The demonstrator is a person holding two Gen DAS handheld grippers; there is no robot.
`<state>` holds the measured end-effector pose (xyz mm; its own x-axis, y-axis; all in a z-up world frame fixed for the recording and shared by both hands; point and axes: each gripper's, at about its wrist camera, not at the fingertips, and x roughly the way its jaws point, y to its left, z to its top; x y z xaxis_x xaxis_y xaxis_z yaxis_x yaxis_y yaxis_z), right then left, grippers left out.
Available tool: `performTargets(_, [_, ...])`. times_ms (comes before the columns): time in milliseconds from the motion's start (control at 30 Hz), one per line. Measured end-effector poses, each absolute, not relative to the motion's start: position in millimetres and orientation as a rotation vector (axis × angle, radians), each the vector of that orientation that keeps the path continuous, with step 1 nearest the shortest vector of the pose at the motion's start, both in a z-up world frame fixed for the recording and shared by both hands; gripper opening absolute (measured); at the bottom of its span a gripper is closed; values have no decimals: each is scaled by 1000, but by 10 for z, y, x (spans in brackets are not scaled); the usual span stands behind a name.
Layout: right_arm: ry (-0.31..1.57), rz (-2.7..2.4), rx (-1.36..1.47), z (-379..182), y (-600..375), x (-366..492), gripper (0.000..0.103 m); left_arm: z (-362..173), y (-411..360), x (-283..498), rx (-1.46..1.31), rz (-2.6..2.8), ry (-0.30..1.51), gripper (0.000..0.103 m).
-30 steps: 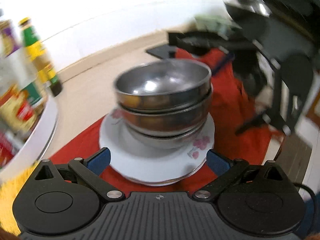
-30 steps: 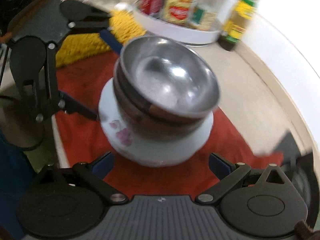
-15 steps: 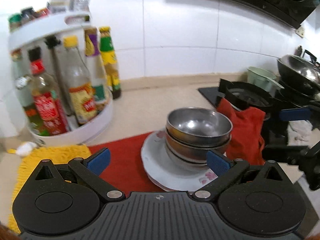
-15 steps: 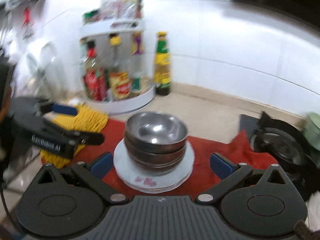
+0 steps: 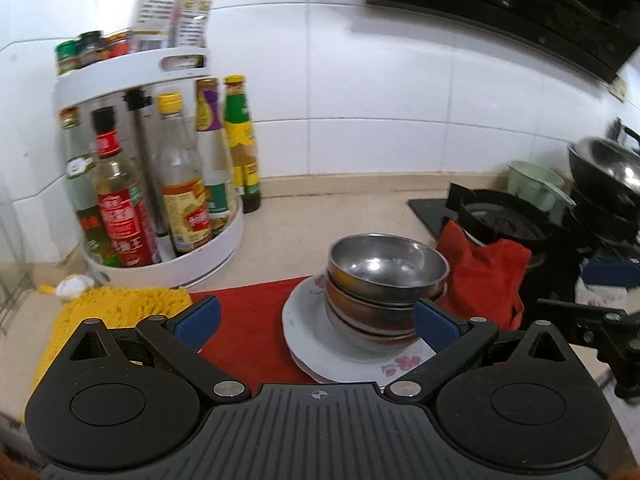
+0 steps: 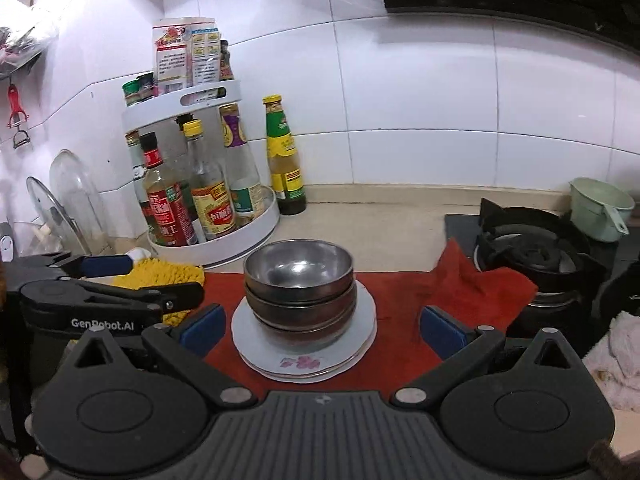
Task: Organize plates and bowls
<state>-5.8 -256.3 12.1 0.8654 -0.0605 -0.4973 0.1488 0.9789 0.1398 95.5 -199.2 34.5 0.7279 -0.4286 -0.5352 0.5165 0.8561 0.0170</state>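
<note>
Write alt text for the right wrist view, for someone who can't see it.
Nested metal bowls sit on stacked white plates on a red cloth, framed by the open right gripper. A rack of sauce bottles stands behind.

The left gripper (image 5: 316, 322) is level, its blue-padded fingers (image 5: 198, 317) spread wide at 9 and 3 o'clock, holding nothing. The right gripper (image 6: 322, 326) is likewise level, spread wide and empty.

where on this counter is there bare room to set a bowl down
Bare beige counter lies behind the stacked bowls, between the oyster sauce bottle and the stove. The red mat right of the plates is free. The bottle rack side is crowded.
</note>
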Motion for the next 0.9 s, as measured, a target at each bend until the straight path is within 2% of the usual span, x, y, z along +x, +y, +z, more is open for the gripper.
performTargets(400, [480,-158,189,179,-2497,-170,100,408,-1967,872,147,-519,554,103])
performTargets(900, [548,-252,184,-21,-2433,-133,100,118,-1936,812,128,-532,675,103])
